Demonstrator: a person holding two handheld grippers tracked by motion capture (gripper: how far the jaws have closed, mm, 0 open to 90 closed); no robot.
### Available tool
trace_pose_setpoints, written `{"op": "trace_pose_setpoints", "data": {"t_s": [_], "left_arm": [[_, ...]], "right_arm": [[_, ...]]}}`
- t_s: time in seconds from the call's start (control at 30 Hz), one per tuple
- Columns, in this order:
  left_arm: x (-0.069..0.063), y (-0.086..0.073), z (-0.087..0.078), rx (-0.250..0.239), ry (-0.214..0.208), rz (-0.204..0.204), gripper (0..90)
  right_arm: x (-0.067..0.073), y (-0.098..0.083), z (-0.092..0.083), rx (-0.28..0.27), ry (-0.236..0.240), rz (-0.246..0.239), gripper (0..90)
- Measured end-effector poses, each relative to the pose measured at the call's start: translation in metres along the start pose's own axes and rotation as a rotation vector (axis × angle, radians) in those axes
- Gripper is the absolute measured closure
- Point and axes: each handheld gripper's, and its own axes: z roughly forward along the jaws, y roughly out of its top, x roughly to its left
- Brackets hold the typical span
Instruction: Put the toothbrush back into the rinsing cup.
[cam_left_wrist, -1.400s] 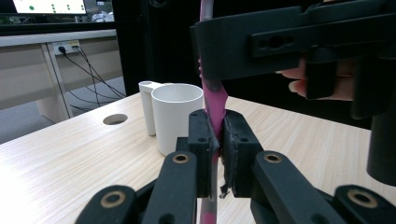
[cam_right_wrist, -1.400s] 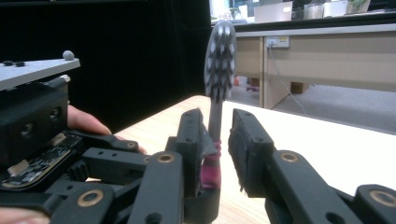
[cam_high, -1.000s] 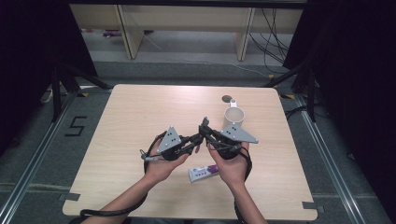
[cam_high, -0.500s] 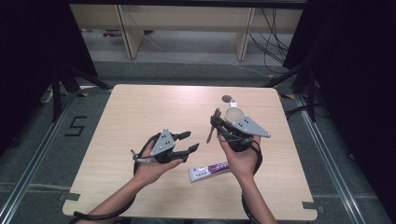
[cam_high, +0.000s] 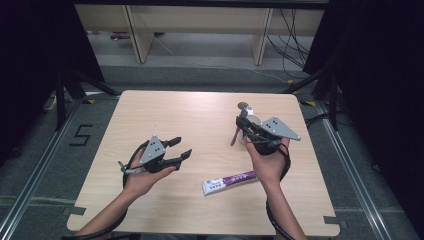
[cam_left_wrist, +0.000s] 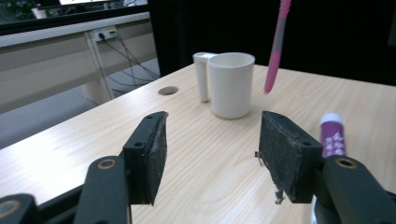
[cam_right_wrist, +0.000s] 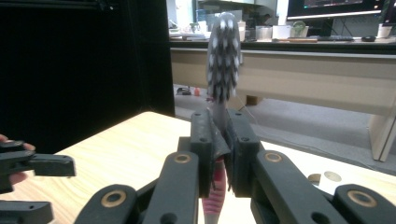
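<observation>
- Right gripper (cam_high: 243, 123): jaws closed on the neck of one pink-handled toothbrush (cam_high: 234, 135) with a white-and-dark bristle head. The brush hangs upright above the table, handle down, just left of the cup in the high view.
- Left gripper (cam_high: 182, 148): jaws have just been opening and stand apart with nothing between the pads (cam_left_wrist: 150, 154). It is held at the near-left of the table, well apart from the brush.
- One white cylindrical cup (cam_left_wrist: 230, 84) stands at the far right of the light wooden table (cam_high: 165, 117), with a smaller white cylinder (cam_left_wrist: 202, 74) touching or just beside it on its far side; which, I cannot tell.
- One white-and-purple toothpaste tube (cam_high: 230, 181) lies flat near the front edge, between the two hands.
- Step in hand, as judged: the brush is now carried by the right gripper alone and is being taken toward the cup.
- Next move, as judged: bring the handle over the cup's mouth, keep the brush near vertical, lower it inside, then release.
- Count: two grippers, one toothbrush, one cup, one tube, one small cylinder.
</observation>
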Motion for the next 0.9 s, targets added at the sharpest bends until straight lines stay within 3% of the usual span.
{"op": "trace_pose_setpoints", "data": {"t_s": [0.07,0.27,0.47,0.53,0.57,0.63,0.67,0.73,0.9], "left_arm": [[0.004,-0.005,-0.005,0.001,0.016,-0.013,41.7],[0.014,-0.023,-0.019,0.002,0.071,-0.063,41.0],[0.02,-0.037,-0.029,0.004,0.133,-0.105,40.9],[0.023,-0.041,-0.032,-0.006,0.153,-0.115,40.3],[0.024,-0.044,-0.033,-0.013,0.161,-0.118,40.0],[0.026,-0.048,-0.034,-0.02,0.172,-0.118,39.4],[0.027,-0.049,-0.034,-0.032,0.171,-0.117,38.9],[0.028,-0.052,-0.035,-0.024,0.185,-0.113,38.4],[0.027,-0.059,-0.034,-0.031,0.194,-0.103,37.8]], "right_arm": [[-0.003,0.002,0.001,-0.012,-0.017,-0.02,83.4],[-0.007,0.007,0.001,-0.002,-0.04,-0.004,83.4],[-0.015,0.012,0.002,-0.013,-0.049,-0.036,83.4],[-0.016,0.014,0.001,-0.004,-0.057,-0.018,83.4],[-0.019,0.015,0.001,-0.006,-0.066,-0.038,83.4],[-0.02,0.016,0.0,-0.003,-0.069,-0.018,83.4],[-0.023,0.017,0.0,-0.005,-0.079,-0.036,83.4],[-0.024,0.019,0.0,-0.002,-0.08,-0.019,83.4],[-0.031,0.022,0.001,-0.011,-0.095,-0.041,83.4]]}}
